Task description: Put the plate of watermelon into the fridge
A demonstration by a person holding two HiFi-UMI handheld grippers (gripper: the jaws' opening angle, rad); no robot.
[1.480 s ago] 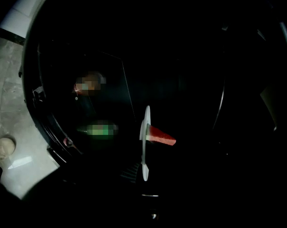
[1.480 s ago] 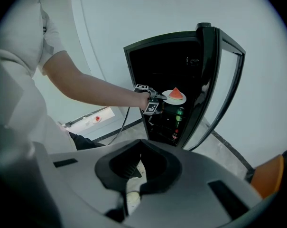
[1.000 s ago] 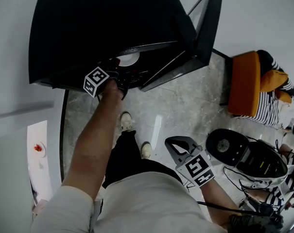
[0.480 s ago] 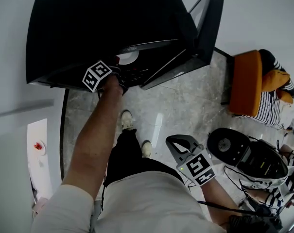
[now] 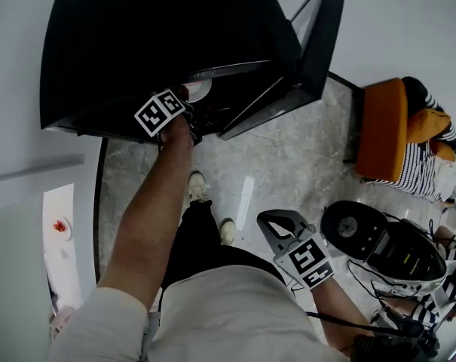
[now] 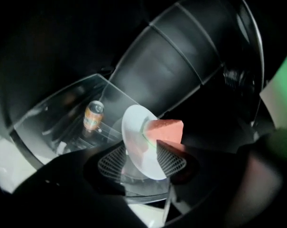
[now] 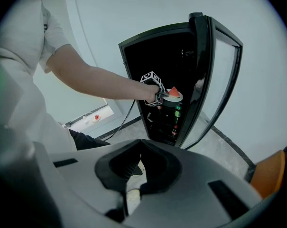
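A white plate (image 6: 136,148) with a red watermelon wedge (image 6: 166,129) rests on a glass shelf inside the black fridge (image 5: 160,44). My left gripper (image 6: 143,159) reaches into the fridge with its jaws opening. The plate's near rim lies between the mesh pads (image 6: 174,158), which stand off it. In the head view the left gripper (image 5: 188,105) sits at the shelf's front, just below the plate (image 5: 200,90). The right gripper view shows the plate (image 7: 173,98) at the hand. My right gripper (image 5: 267,221) hangs low by the hip, shut and empty.
The fridge door (image 5: 322,36) stands open to the right. An orange can (image 6: 93,115) lies on a lower level, and bottles (image 7: 177,111) stand below the plate. An orange seat (image 5: 380,130) and a black device (image 5: 378,240) sit on the floor at right.
The left gripper's marker cube has shifted a little up and right, further toward the fridge shelf. The right gripper has stayed where it was.
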